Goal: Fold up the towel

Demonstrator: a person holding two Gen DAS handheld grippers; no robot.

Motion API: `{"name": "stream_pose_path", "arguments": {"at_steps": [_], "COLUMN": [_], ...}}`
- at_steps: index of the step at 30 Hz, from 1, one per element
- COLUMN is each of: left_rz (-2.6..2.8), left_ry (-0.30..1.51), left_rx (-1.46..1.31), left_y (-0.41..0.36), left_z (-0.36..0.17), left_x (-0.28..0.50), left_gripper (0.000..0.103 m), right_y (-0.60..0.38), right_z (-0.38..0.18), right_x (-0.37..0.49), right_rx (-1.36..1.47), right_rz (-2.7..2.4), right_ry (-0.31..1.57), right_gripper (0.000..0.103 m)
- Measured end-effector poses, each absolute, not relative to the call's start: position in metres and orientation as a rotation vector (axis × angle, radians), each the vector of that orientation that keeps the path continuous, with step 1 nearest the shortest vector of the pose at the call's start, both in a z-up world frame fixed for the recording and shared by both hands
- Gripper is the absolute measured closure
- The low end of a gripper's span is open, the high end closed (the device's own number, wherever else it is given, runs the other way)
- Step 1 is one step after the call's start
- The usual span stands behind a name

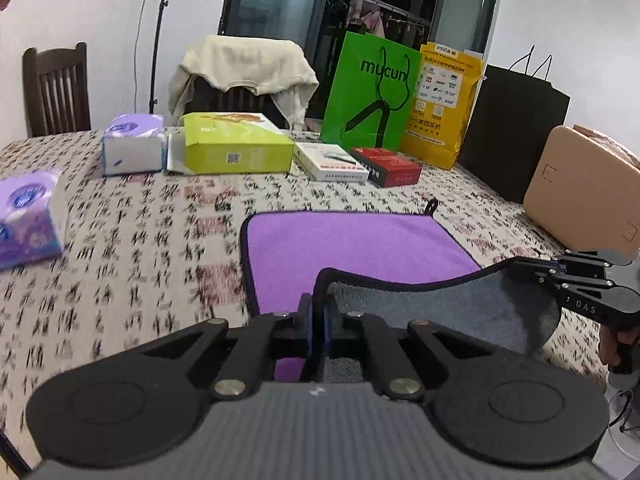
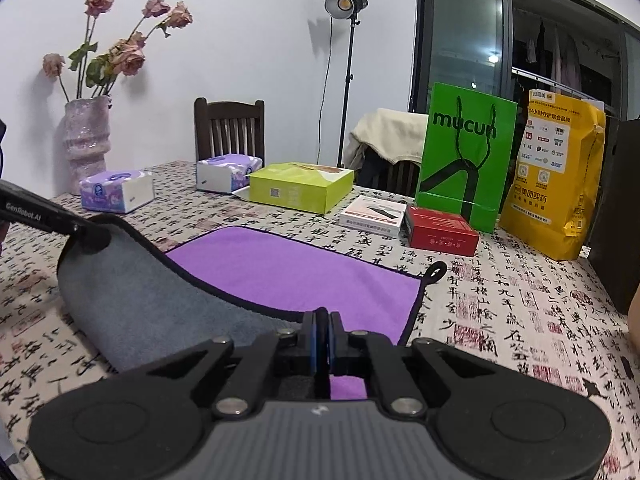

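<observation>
A towel, purple on one side (image 1: 352, 244) and grey on the other, lies on the patterned tablecloth. Its near edge is lifted and curled over, showing the grey side (image 1: 440, 308). My left gripper (image 1: 319, 320) is shut on the near left corner of the towel. My right gripper (image 2: 321, 334) is shut on the near right corner, and shows in the left wrist view (image 1: 532, 266) pinching the black hem. In the right wrist view the towel (image 2: 304, 272) rises on the left to the left gripper (image 2: 90, 232). A black hanging loop (image 2: 436, 270) sits at the towel's far right corner.
Beyond the towel stand tissue packs (image 1: 132, 146), a lime box (image 1: 236, 144), white and red boxes (image 1: 384, 166), a green bag (image 1: 372, 92), a yellow bag (image 1: 440, 108) and a black bag (image 1: 516, 128). A tan box (image 1: 580, 192) is at right. A vase (image 2: 86, 140) stands far left.
</observation>
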State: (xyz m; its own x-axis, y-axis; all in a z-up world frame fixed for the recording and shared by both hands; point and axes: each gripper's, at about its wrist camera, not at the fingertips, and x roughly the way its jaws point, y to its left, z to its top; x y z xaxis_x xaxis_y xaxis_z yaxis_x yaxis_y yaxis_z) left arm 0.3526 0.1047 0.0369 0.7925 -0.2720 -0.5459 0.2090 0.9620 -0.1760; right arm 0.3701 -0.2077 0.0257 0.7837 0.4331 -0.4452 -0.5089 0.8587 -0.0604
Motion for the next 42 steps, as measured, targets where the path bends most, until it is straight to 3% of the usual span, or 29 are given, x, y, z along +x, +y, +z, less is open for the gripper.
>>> {"name": "stream_pose_path", "arguments": {"at_steps": [24,42], "left_rz": [-0.274,-0.238], "left_ry": [0.587,0.642], "left_rx": [-0.093,-0.126], "left_y": [0.111,0.116], "left_z": [0.036,0.007], "left_x": [0.465,0.528], "left_gripper": [0.097,0.097], "right_y": [-0.214,-0.208], "right_z": [0.036,0.014], "right_x": [0.479,0.550], "right_rx": [-0.093,-0.090], "right_rz": [0.492,0.473], "right_ry": [0.483,0.541], "right_gripper": [0.098,0.098]}}
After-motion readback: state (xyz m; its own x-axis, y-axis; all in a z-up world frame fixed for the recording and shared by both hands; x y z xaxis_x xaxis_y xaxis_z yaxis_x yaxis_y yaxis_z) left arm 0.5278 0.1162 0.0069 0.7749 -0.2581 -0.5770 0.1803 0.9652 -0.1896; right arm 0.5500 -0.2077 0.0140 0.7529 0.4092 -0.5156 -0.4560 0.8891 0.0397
